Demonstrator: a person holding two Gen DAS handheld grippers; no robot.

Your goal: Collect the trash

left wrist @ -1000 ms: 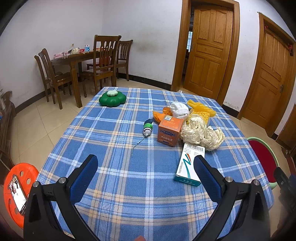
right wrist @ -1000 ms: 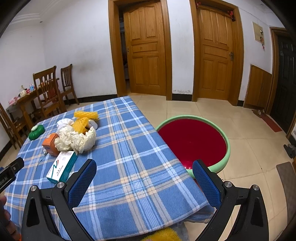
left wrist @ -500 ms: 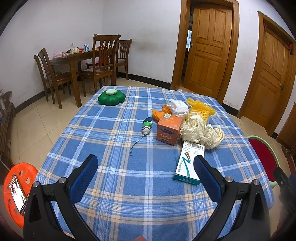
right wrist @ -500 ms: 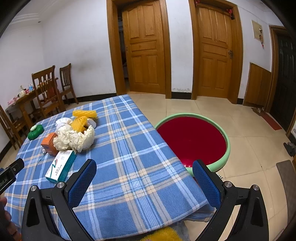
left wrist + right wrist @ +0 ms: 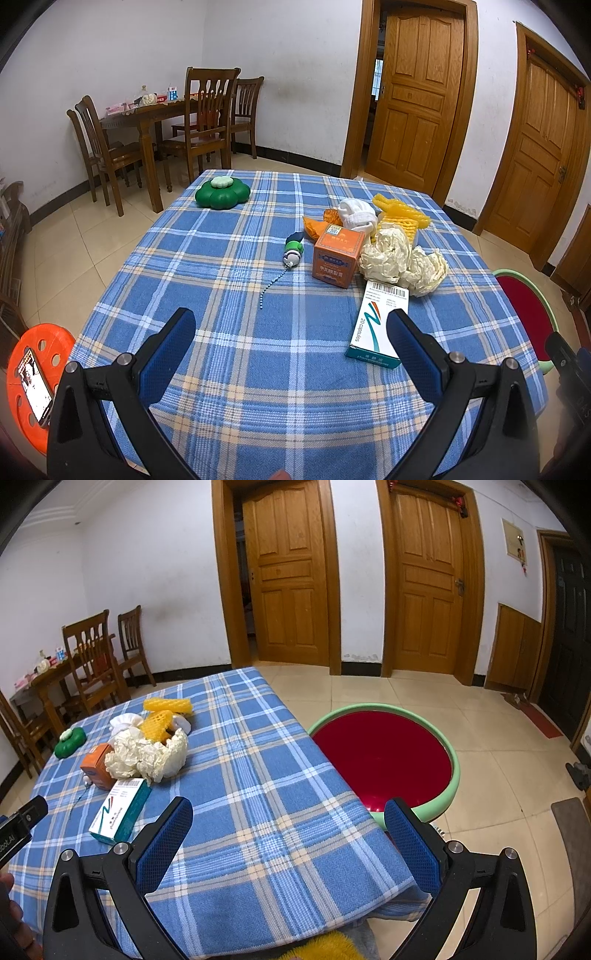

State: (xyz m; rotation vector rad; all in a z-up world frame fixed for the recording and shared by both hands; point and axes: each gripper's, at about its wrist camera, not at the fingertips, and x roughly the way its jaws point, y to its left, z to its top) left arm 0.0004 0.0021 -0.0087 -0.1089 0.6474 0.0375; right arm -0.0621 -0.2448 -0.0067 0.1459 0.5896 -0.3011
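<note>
On the blue plaid tablecloth [image 5: 229,258] lies a cluster of trash: a white-and-teal capsule box [image 5: 378,323] [image 5: 120,810], an orange carton [image 5: 336,256] [image 5: 96,762], crumpled cream paper [image 5: 400,258] [image 5: 147,755], yellow foam netting [image 5: 402,218] [image 5: 162,716] and a white wad [image 5: 356,214]. My left gripper [image 5: 291,343] hangs open over the table's near side, its right finger beside the capsule box. My right gripper [image 5: 288,830] is open above the table's right corner, apart from the trash. A red basin with a green rim [image 5: 382,758] [image 5: 524,306] sits on the floor right of the table.
A green flower-shaped case [image 5: 221,192] and a small green-white toy with a bead chain [image 5: 291,253] also rest on the cloth. An orange stool holding a phone [image 5: 31,373] stands at the left. Wooden chairs with a dining table [image 5: 147,125] and doors [image 5: 291,579] line the back.
Both views have crept slightly nearer the table and the trash pile looks a little larger. Nothing on the cloth has moved, and both grippers stay open.
</note>
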